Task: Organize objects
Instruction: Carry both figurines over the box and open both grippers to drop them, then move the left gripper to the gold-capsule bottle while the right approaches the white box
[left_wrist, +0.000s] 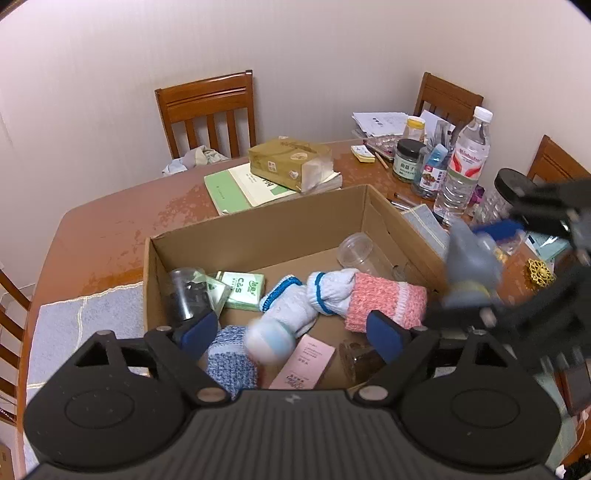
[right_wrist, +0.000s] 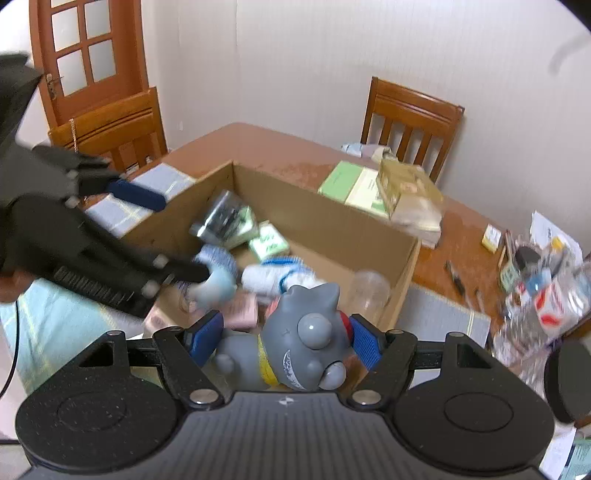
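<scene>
An open cardboard box (left_wrist: 258, 221) (right_wrist: 325, 206) on the brown table holds rolled socks: a pink one (left_wrist: 388, 302), a white pair with blue trim (left_wrist: 325, 291) and a blue knit one (left_wrist: 229, 362). My left gripper (left_wrist: 291, 334) (right_wrist: 162, 234) hangs open above the box. A blurred white and pale-blue sock (left_wrist: 269, 341) (right_wrist: 218, 284) lies loose between its fingers, with neither pad pressing on it. My right gripper (right_wrist: 284, 338) (left_wrist: 469, 269) is shut on a grey bug-eyed toy figure (right_wrist: 306, 343) (left_wrist: 469, 258), held over the box's right-hand rim.
The box also holds a green tissue packet (left_wrist: 243, 290), a dark jar (left_wrist: 184, 295), a clear cup (left_wrist: 356, 251) and a pink packet (left_wrist: 306, 362). Behind it lie green books under a tan tissue pack (left_wrist: 291, 162). A water bottle (left_wrist: 465, 162) and jars crowd the right. Chairs ring the table.
</scene>
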